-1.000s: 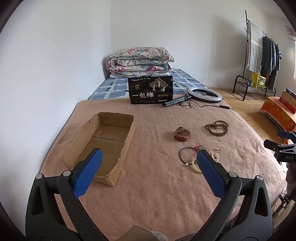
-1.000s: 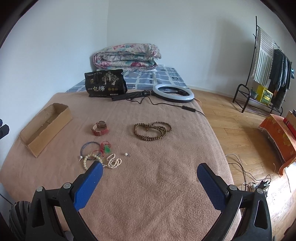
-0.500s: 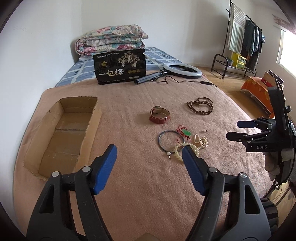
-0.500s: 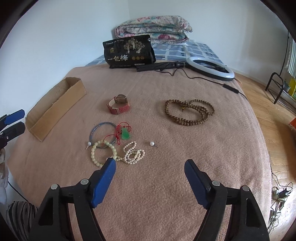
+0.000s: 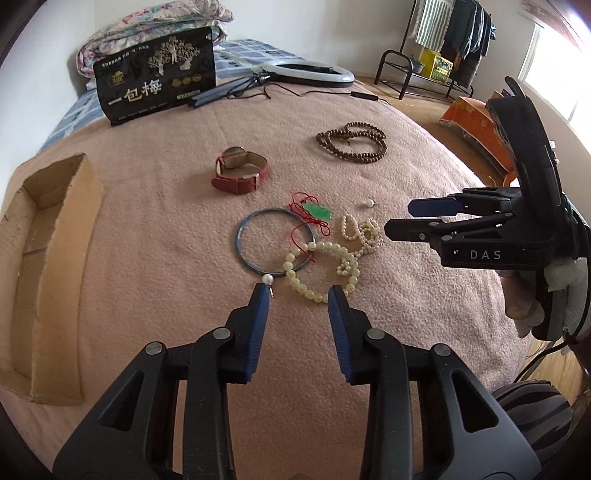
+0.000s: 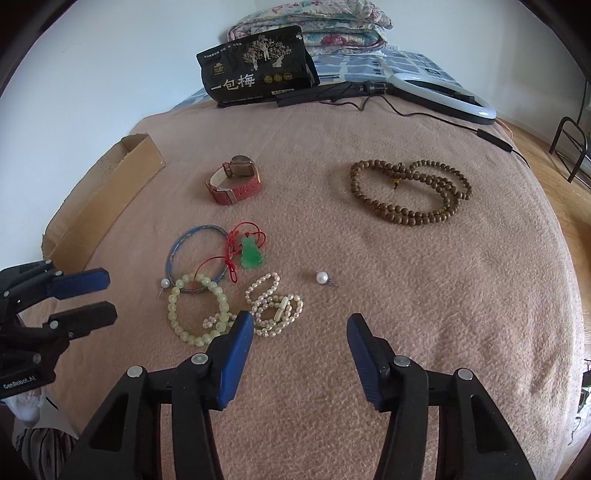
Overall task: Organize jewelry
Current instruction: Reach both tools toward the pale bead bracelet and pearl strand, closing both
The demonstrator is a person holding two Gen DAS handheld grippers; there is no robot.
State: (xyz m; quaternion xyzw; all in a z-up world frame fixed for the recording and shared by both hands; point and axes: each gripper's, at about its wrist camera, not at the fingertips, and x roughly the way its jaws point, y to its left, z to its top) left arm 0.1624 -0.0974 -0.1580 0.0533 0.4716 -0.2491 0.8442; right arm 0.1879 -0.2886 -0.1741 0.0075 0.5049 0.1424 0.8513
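On the pink blanket lie a red watch (image 5: 240, 173), a brown bead string (image 5: 352, 144), a blue bangle (image 5: 238, 236), a green pendant on red cord (image 5: 317, 211), a pale bead bracelet (image 5: 306, 291), a pearl strand (image 5: 360, 230) and two pearl earrings (image 5: 369, 202) (image 5: 267, 279). My left gripper (image 5: 299, 291) hovers just short of the pale bracelet. Its jaws are closing with nothing pressed between them. My right gripper (image 6: 300, 319) hangs near the pearl strand (image 6: 275, 310) and the loose earring (image 6: 322, 277), jaws closing and empty. A cardboard box (image 5: 48, 258) stands open at the left.
A black snack bag (image 5: 159, 74), a ring light with its cable (image 5: 306, 72) and a folded quilt (image 5: 155, 22) lie at the far end of the bed. A clothes rack (image 5: 443, 40) stands beyond. The blanket drops off at the right edge.
Both grippers have come down and forward toward the cluster of jewelry, tilting more steeply. The jaws of both have narrowed from wide open.
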